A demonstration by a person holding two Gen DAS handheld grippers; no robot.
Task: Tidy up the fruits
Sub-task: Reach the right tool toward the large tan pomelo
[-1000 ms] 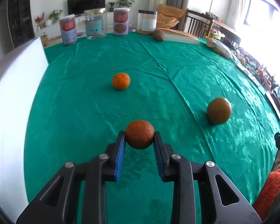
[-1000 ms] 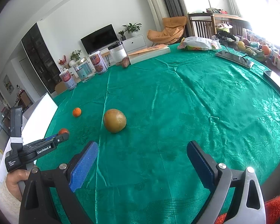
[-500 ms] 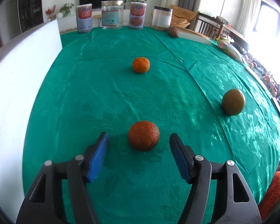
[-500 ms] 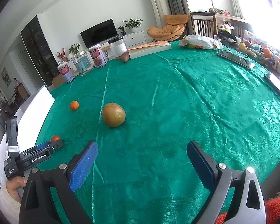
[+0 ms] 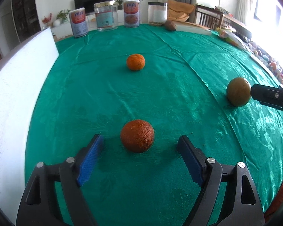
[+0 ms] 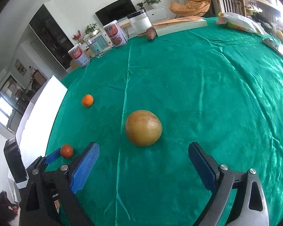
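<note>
My left gripper [image 5: 140,148] stands apart, the dark orange [image 5: 137,136] resting on the green cloth [image 5: 160,86] between its pads, untouched. My right gripper [image 6: 143,152] gapes too, the big yellow-green fruit [image 6: 143,127] just beyond it. A small orange [image 5: 135,62] lies farther off.

Green-clothed table [image 5: 107,101] bears two oranges [image 5: 137,138]; a yellow-green fruit [image 6: 143,127]; tins [image 5: 131,13].

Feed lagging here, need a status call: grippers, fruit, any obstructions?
Left gripper open, dark orange loose between fingers. Right gripper open, facing yellow-green fruit. Small orange beyond. Nothing blocking.
</note>
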